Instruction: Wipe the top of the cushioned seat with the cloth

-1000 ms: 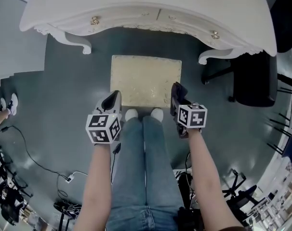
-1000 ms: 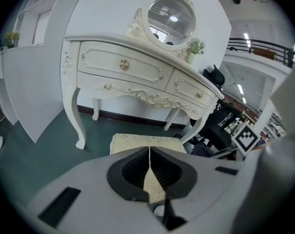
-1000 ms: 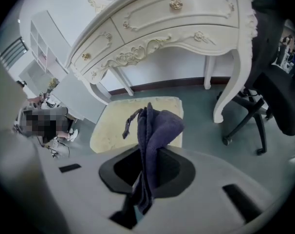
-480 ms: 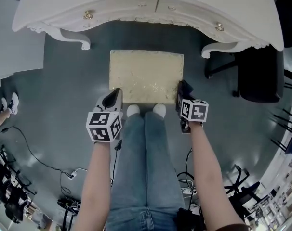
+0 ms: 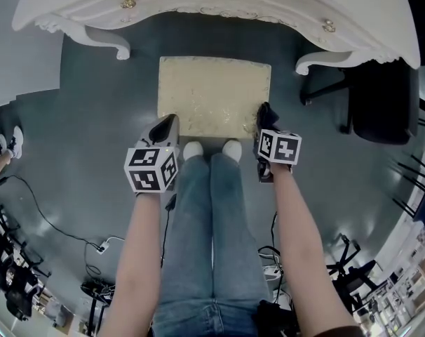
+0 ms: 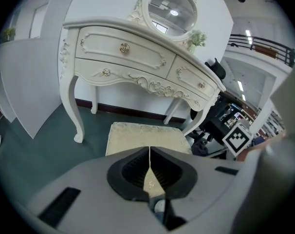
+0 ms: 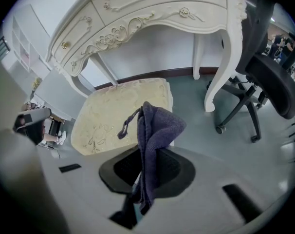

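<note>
Left gripper (image 5: 165, 123): jaws pressed together with nothing between them; it hovers just beside the near left corner of the seat, clear of it.
Cushioned seat (image 5: 214, 93): stands on the floor in front of the white dressing table (image 5: 198, 5), ahead of the person's feet. Its long axis runs left to right across the person, and its top is bare.
Right gripper (image 7: 145, 174): jaws pinched on the cloth (image 7: 155, 130), a dark purple bunch that sticks out forward past the jaw tips.
Key relation: the seat lies ahead of the cloth and to its left. The right gripper is at the near right corner and is the only one carrying the cloth.
Contact: the cloth appears raised above the cushion; whether it touches cannot be told.
Next move (judgement): lower the cloth onto the top, then sweep leftward along the long axis.
</note>
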Tool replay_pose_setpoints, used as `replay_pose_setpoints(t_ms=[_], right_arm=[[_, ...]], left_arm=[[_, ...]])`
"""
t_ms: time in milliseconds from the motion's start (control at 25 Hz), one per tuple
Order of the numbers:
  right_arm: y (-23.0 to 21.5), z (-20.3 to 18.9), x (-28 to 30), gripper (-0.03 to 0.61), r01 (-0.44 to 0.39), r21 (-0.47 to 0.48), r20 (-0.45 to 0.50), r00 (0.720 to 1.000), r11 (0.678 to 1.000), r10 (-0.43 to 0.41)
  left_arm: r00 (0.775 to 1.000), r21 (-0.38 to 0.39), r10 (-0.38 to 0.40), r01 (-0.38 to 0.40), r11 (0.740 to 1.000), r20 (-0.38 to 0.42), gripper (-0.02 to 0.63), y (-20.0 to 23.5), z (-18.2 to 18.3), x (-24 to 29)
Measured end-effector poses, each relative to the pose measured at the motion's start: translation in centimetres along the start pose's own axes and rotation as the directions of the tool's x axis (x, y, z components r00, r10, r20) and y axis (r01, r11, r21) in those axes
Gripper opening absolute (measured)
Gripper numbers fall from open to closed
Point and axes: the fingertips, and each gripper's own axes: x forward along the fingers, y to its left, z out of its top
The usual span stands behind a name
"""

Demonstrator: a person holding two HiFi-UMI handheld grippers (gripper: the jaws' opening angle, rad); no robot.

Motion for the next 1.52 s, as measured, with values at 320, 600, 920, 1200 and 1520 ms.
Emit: replay_pose_setpoints(t_ms=[320,600,920,1200,1520], right_arm=[[6.5,0.4,1.1,0.041,-0.088,-0.062,-0.025,0.996,0.994,0.087],[13.5,0.3,2.9,0.041,-0.163,-0.097,-0.068,0.985,0.982,0.156],[18.3,0.9,4.2,0.041,-0.223,-0.119,-0.101,0.972,0.967,0.212],[24.2,0.8,5.5,0.041,-0.323,-0.135,-0.147,0.941,0.937,0.304],[29.7,0.3,6.7,0.041,-0.376,-0.178,-0.195,0.919,0.909,0.342]], left_arm=[[1.0,-0.003,-0.008,0.008,1.0,0.008,0.008,1.0,0.1,0.0],[1.0,-0.03,0.017,-0.016,0.999,0.02,0.008,3.3,0.1,-1.2],[0.998,-0.071,0.054,-0.051,0.996,0.037,0.008,6.4,-0.2,-2.4],[0.996,-0.1,0.077,-0.072,0.992,0.041,0.008,8.0,-0.5,-3.1],[0.991,-0.134,0.127,-0.12,0.984,0.043,0.008,10.3,-0.5,-5.1]])
